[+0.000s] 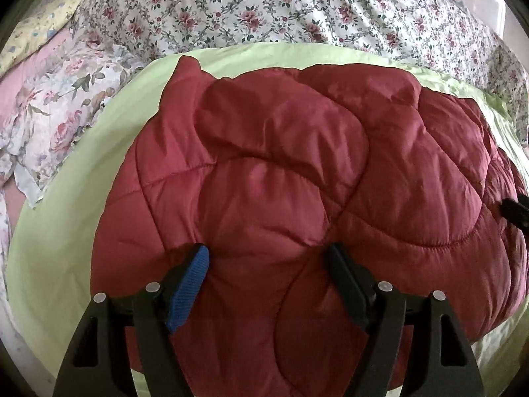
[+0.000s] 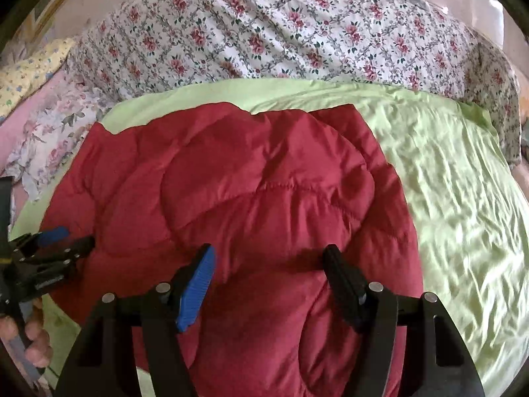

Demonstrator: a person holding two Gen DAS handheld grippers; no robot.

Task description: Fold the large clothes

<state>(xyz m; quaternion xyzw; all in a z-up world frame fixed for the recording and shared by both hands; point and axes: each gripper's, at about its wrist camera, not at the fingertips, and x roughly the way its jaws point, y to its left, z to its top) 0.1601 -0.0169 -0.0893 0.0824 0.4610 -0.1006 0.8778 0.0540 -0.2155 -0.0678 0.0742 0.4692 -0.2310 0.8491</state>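
Floral pillow (image 1: 56, 125) at far left. Left gripper (image 1: 267, 258): fingers spread wide over the garment, nothing held. Red quilted jacket (image 1: 281, 165), folded, lying on the green sheet (image 2: 463, 198). Right gripper (image 2: 269, 258): likewise spread apart, empty. Floral duvet (image 2: 264, 33) behind.
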